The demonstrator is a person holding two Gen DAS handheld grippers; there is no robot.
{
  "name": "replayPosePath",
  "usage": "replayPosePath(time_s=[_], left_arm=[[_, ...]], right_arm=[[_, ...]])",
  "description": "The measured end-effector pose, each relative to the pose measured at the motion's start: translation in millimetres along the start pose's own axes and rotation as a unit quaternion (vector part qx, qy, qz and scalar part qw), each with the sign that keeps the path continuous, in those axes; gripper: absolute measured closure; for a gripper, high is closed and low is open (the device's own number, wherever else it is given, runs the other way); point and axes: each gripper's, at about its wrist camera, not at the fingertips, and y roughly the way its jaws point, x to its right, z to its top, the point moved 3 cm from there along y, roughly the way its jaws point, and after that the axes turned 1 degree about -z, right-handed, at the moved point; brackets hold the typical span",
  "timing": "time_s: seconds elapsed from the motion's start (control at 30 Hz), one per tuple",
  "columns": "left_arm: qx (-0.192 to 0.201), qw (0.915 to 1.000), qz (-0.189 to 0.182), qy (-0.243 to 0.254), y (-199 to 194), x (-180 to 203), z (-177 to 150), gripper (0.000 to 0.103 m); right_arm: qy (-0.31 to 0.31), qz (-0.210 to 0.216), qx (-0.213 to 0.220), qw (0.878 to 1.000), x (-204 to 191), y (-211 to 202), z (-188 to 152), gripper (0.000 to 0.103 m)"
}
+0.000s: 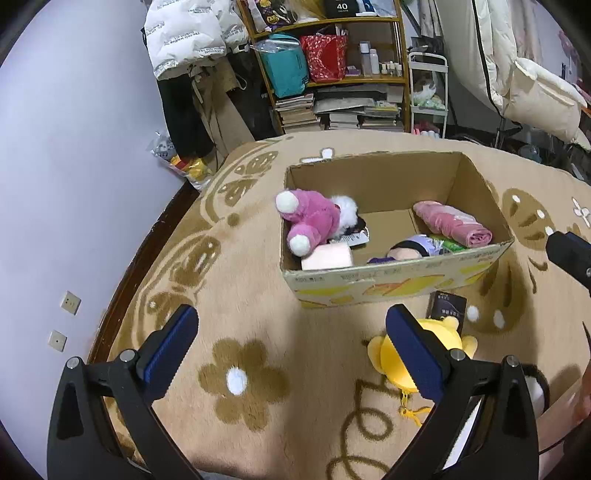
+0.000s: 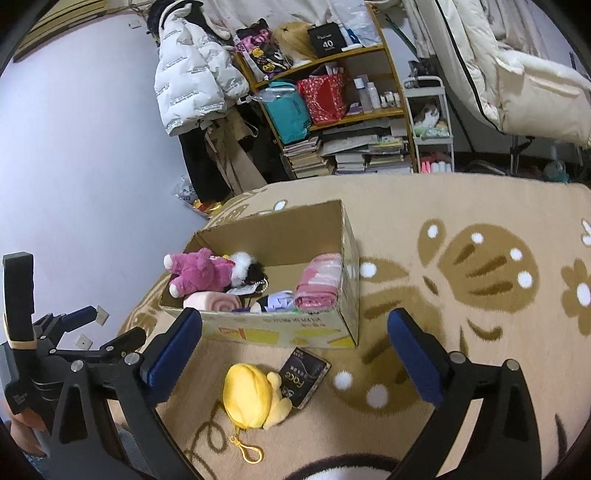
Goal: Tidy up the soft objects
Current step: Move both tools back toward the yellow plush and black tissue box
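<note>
An open cardboard box (image 1: 399, 277) (image 2: 288, 330) stands on the tan rug. Inside lie a pink plush toy (image 1: 314, 218) (image 2: 201, 271), a rolled pink cloth (image 1: 327, 257) (image 2: 212, 301), a folded pink towel (image 1: 452, 222) (image 2: 319, 282) and a purple-haired doll (image 1: 410, 247) (image 2: 275, 301). A yellow plush keychain (image 1: 391, 354) (image 2: 253, 397) lies on the rug in front of the box, beside a black packet (image 1: 445, 304) (image 2: 303, 378). My left gripper (image 1: 291, 350) is open and empty, its right finger just left of the yellow plush. My right gripper (image 2: 295, 354) is open and empty above the yellow plush.
The flower-patterned rug (image 1: 258, 295) covers the floor. A wooden shelf (image 1: 332, 66) with bags, books and bottles stands behind, with hanging jackets (image 1: 184, 33) to its left and a white cart (image 1: 428, 96) to its right. The lilac wall (image 1: 74, 184) is on the left.
</note>
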Motion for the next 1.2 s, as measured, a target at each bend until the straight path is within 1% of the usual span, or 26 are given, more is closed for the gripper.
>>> replayPosePath(time_s=[0.43,0.8,1.07,1.2], left_arm=[[-0.021,0.9994,0.003,0.027,8,17,-11,0.002],[-0.044,0.9979,-0.008,0.047,23,33,-17,0.002],[-0.055,0.9972,-0.014,0.048,30,38,-18,0.002],[-0.061,0.9964,-0.026,0.053,33,45,-21,0.002]], right_arm=[[0.007,-0.004,-0.034,0.999,12,16,-24,0.000],[0.023,-0.007,-0.060,0.998,26,36,-36,0.000],[0.032,-0.005,-0.073,0.997,34,47,-41,0.000],[0.031,-0.005,-0.079,0.996,34,51,-43,0.000]])
